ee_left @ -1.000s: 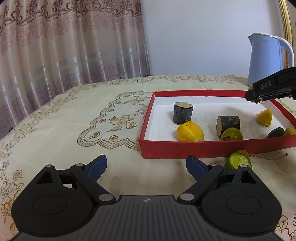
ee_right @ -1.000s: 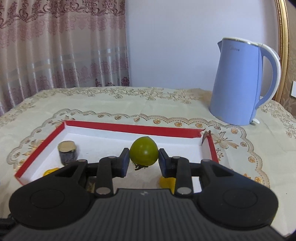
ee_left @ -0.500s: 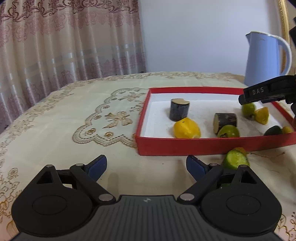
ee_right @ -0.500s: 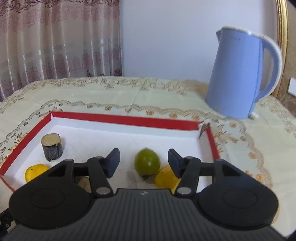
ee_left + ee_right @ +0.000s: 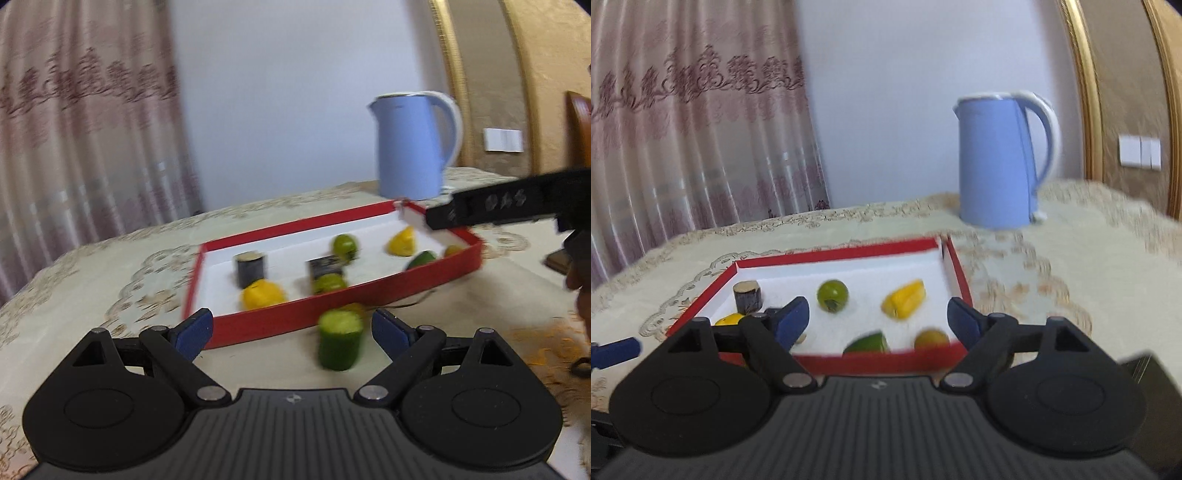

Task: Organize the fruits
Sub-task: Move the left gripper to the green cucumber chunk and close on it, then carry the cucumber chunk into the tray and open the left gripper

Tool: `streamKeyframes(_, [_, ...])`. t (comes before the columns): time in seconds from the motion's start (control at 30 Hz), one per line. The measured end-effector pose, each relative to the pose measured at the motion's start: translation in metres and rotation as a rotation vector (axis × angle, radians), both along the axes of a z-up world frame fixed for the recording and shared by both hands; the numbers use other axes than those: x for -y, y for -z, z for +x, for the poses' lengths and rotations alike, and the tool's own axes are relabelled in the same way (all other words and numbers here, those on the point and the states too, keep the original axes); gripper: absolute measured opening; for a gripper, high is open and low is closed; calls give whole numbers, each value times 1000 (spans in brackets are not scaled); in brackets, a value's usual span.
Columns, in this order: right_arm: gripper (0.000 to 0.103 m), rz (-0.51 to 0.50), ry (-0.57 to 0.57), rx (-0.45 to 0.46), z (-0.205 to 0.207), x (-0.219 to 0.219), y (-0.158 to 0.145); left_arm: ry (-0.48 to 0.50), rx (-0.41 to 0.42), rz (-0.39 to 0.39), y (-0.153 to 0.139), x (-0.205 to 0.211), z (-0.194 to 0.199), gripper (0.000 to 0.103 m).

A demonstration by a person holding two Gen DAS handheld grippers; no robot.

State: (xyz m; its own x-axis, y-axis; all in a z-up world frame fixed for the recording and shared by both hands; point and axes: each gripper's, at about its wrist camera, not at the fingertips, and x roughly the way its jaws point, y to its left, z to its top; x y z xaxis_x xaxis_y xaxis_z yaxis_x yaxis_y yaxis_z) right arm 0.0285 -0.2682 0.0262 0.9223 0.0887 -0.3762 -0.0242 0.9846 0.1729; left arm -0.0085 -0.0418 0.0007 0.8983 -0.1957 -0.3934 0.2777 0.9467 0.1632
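Release of the round green fruit [image 5: 832, 295] looked complete: it sat alone on the white floor of the red tray [image 5: 955, 262], and the right gripper [image 5: 877, 320], whose jaws had just been opening, stood wide and empty at the tray's near edge. The step in hand seemed to be the hand-over to the next piece, the green cut cylinder [image 5: 340, 339] standing on the tablecloth [image 5: 110, 266] just outside the tray's near wall. The left gripper [image 5: 292, 330] was spread wide, holding nothing, with the cylinder between its fingertips but touched by neither pad. The next move probably called for a short advance, a squeeze on the cylinder's sides, and a lift high enough to clear the red wall. Only the left wrist view showed that cylinder and a yellowish piece behind it; the right wrist view alone showed the tray's right half plainly, with a yellow wedge [image 5: 904, 298] and a green slice [image 5: 868, 344]. Both views were motion-blurred.
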Motion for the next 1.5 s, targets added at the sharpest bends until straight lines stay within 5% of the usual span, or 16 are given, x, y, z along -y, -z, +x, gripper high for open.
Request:
streamKeyframes(0.3, [89,-2,23,-15,-9,10,12,37,-93,72,10,22,26,93])
streamKeyframes(0.47, [94,14,-7,-23,-11,8,15,48,-164,37,14,18,35,68])
streamKeyframes(0.6, [98,7,-18,-19,-13,5,16,35,-221,-4,18,10,42,64])
streamKeyframes(0.83, [99,1,-22,-26,-13,0,17,66,-267,-60,18,6,47,34])
streamKeyframes(1.5, [99,-26,-63,-30,-18,-12,17,-21,-176,-27,-5,-13,51,32])
